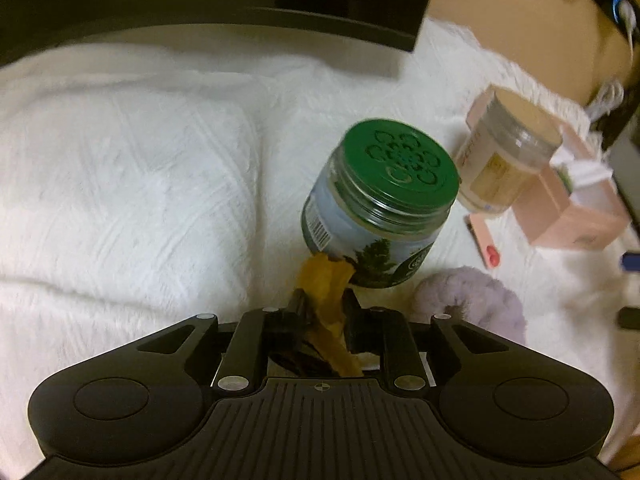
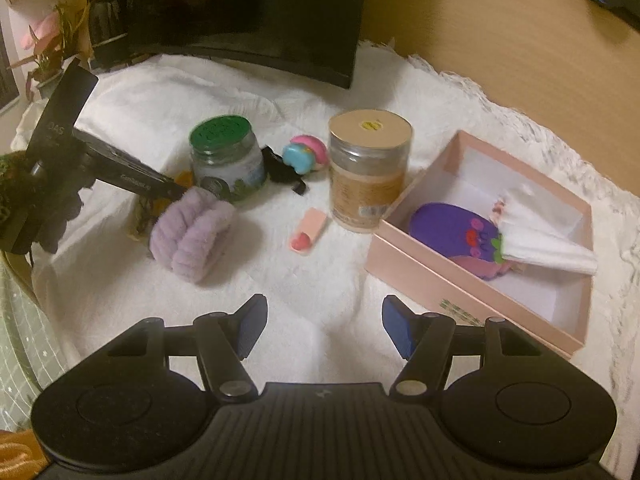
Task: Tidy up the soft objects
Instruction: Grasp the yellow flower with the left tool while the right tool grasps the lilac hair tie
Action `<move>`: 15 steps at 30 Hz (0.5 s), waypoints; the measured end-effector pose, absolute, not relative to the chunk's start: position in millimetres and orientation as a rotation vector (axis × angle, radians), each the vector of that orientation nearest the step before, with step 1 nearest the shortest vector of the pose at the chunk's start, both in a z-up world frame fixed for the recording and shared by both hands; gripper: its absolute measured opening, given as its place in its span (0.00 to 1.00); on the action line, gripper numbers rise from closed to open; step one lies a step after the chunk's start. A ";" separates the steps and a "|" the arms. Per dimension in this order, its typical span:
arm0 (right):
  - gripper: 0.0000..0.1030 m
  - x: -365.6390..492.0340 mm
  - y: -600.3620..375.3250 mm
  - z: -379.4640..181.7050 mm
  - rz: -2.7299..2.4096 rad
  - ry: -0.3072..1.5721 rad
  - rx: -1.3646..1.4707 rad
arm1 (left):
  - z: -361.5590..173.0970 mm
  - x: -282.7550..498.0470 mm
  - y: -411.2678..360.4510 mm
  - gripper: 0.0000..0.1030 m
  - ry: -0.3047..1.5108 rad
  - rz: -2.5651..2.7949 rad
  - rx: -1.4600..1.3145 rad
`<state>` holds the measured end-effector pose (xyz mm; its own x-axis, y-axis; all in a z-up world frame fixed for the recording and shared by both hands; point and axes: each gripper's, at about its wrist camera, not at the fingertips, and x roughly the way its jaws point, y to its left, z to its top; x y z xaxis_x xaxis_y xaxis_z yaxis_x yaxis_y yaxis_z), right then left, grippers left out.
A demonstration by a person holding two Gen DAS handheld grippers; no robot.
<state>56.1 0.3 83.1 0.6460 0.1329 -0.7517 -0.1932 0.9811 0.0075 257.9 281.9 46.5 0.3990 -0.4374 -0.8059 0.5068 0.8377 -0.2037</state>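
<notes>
My left gripper (image 1: 325,300) is shut on a yellow-orange soft piece (image 1: 326,284), just in front of a green-lidded jar (image 1: 380,204). From the right wrist view the left gripper (image 2: 176,188) reaches in from the left, beside a lilac fluffy band (image 2: 190,236); the band also shows in the left wrist view (image 1: 472,300). My right gripper (image 2: 324,320) is open and empty above the white cloth (image 2: 300,280). A pink box (image 2: 440,280) at the right holds a purple plush (image 2: 456,228) and a white folded cloth (image 2: 540,240).
A tan-lidded clear jar (image 2: 368,168) stands beside the box. A small pink case (image 2: 308,232), a pastel squishy toy (image 2: 304,152) and a black strap (image 2: 284,172) lie on the cloth. A dark monitor (image 2: 248,12) stands behind. The cloth's fringed edge (image 2: 500,104) runs along the wooden table.
</notes>
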 end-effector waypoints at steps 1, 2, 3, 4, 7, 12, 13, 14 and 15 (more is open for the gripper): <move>0.62 58.8 4.1 83.9 0.199 0.846 -0.065 | 49.2 255.2 289.3 0.18 0.992 -0.594 0.048; 0.62 62.2 8.5 84.9 0.217 0.847 -0.052 | 51.7 253.1 296.4 0.16 0.991 -0.585 0.021; 0.62 65.7 13.1 85.8 0.236 0.850 -0.041 | 54.5 249.9 303.9 0.15 0.990 -0.578 -0.008; 0.62 70.6 19.6 86.8 0.260 0.854 -0.029 | 57.7 246.9 310.3 0.15 0.984 -0.577 -0.030; 0.62 87.3 42.7 90.0 0.321 0.858 0.001 | 67.4 233.6 328.8 0.14 0.950 -0.568 -0.075; 0.62 130.4 76.6 78.6 0.365 0.919 0.082 | 85.2 217.1 355.3 0.13 0.881 -0.550 -0.152; 0.62 138.6 82.4 73.5 0.362 0.941 0.087 | 89.3 214.3 359.0 0.13 0.867 -0.543 -0.162; 0.62 146.1 87.7 67.7 0.361 0.966 0.091 | 93.4 211.0 363.6 0.13 0.853 -0.536 -0.168; 0.62 152.2 92.4 62.1 0.361 0.989 0.093 | 97.2 208.6 367.8 0.13 0.840 -0.529 -0.172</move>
